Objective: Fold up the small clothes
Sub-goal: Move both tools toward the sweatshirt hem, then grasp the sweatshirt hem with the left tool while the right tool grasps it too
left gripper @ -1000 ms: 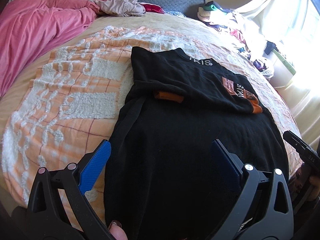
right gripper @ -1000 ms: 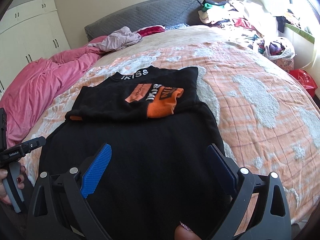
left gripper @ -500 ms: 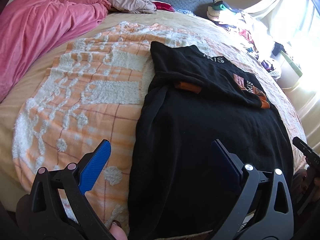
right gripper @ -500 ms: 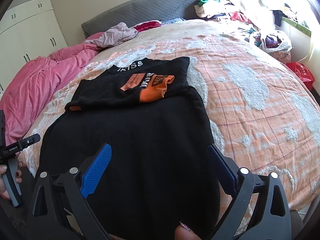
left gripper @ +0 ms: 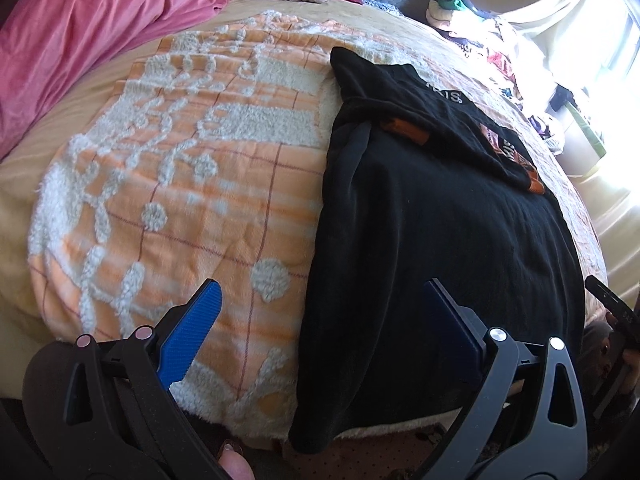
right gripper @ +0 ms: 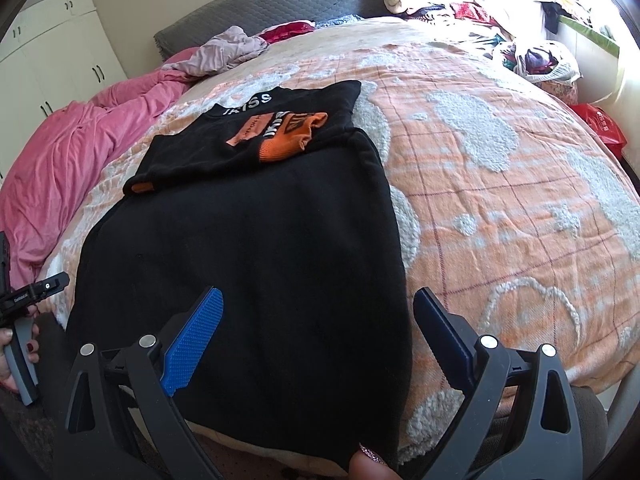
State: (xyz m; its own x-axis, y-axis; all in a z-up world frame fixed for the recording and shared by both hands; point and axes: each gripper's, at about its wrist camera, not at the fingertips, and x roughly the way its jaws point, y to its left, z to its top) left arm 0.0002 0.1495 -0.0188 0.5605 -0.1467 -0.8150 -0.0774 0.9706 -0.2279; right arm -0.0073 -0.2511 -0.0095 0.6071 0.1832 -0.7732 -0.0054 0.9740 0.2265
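Black top (right gripper: pixel 248 248) spread flat on bed (right gripper: pixel 500 184), hem hanging over near edge. Soft, limp, likely light; best pinched at hem corners. Left claw (left gripper: pixel 320 332) and right claw (right gripper: pixel 316 332) both spread wide, empty.

Both claws, L (left gripper: pixel 320 320) & R (right gripper: pixel 318 320), pulled back toward sweater (right gripper: pixel 248 264) hem at bed edge.

At six o'clock I lose the black garment's (right gripper: pixel 248 260) hem over the bed edge (right gripper: pixel 440 412); sleeve lettering unreadable.
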